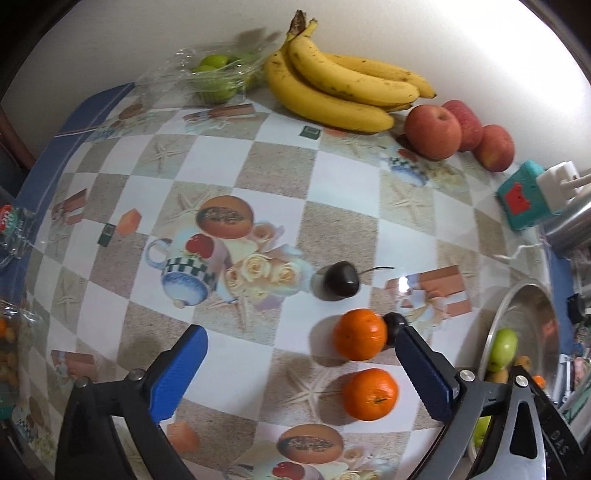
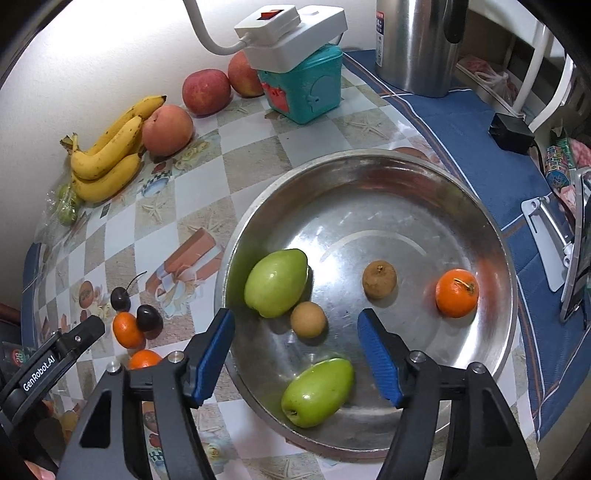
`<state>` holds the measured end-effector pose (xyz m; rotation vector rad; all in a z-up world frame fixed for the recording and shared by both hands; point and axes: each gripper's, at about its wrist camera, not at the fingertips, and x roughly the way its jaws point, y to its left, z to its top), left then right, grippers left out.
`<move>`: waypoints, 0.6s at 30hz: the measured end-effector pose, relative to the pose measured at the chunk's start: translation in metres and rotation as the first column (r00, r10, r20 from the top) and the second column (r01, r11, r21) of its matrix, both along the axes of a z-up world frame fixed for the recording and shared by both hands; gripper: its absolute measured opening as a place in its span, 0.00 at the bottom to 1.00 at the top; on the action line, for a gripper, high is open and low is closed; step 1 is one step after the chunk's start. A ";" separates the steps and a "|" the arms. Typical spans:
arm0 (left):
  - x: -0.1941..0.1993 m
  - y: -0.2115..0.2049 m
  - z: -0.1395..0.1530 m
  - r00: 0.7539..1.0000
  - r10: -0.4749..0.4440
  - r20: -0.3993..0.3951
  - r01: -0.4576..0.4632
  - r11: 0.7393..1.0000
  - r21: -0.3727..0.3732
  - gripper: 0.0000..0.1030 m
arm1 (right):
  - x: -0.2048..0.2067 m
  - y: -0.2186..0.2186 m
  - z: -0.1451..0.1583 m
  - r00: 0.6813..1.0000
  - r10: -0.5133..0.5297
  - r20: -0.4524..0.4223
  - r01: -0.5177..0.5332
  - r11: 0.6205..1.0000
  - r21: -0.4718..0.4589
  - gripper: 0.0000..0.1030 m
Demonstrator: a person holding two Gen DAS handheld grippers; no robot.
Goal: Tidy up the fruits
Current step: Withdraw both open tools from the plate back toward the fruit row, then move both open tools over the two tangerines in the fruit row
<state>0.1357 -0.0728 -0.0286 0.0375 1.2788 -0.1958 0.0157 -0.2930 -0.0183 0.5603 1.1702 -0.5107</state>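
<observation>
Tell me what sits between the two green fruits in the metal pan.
In the right wrist view, a small round brown fruit lies between the upper green fruit and lower green fruit in the pan.

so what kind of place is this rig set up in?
Likely a home kitchen or dining table: a printed vinyl tablecloth, loose bananas and apples against the wall, and a steel kettle beside a power strip.

The right gripper is held open above a steel bowl. A brown fruit is seen between its fingers, a mandarin at three o'clock.
</observation>
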 end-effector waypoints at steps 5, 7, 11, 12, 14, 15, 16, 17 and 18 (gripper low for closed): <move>-0.001 0.000 -0.003 1.000 -0.009 -0.002 0.009 1.000 0.028 1.00 | 0.000 0.001 -0.001 1.000 0.003 -0.004 -0.003 1.000 -0.001 0.74; -0.001 0.000 -0.003 1.000 -0.014 0.003 0.014 0.999 0.032 1.00 | 0.000 0.002 -0.001 1.000 0.005 -0.003 -0.005 1.000 -0.004 0.74; -0.003 -0.002 -0.001 1.000 -0.023 0.012 0.022 0.998 0.051 1.00 | -0.001 0.001 -0.002 1.000 0.001 -0.004 -0.001 1.000 -0.003 0.76; -0.003 -0.002 -0.001 1.000 -0.023 0.013 0.022 0.998 0.056 1.00 | -0.001 0.001 -0.001 1.000 0.001 -0.003 -0.001 1.000 0.000 0.76; -0.003 -0.002 -0.001 1.000 -0.021 0.020 0.020 0.998 0.064 1.00 | -0.001 0.002 -0.001 1.000 0.002 0.000 -0.002 1.000 0.001 0.76; -0.003 -0.001 0.000 0.999 -0.020 0.026 0.018 0.998 0.067 1.00 | -0.001 0.002 -0.001 1.000 0.004 0.001 -0.004 1.000 -0.003 0.76; -0.003 -0.001 0.000 0.999 -0.019 0.031 0.017 0.997 0.069 1.00 | 0.000 0.002 -0.001 1.000 0.006 0.002 -0.006 1.000 -0.005 0.79; -0.003 -0.001 0.001 0.999 -0.019 0.038 0.016 0.997 0.071 1.00 | 0.000 0.003 -0.001 1.000 0.007 0.005 -0.007 1.000 -0.003 0.84; -0.003 0.000 0.001 0.999 -0.018 0.039 0.015 0.997 0.073 1.00 | 0.000 0.003 0.000 1.000 0.007 0.013 -0.007 1.000 0.000 0.92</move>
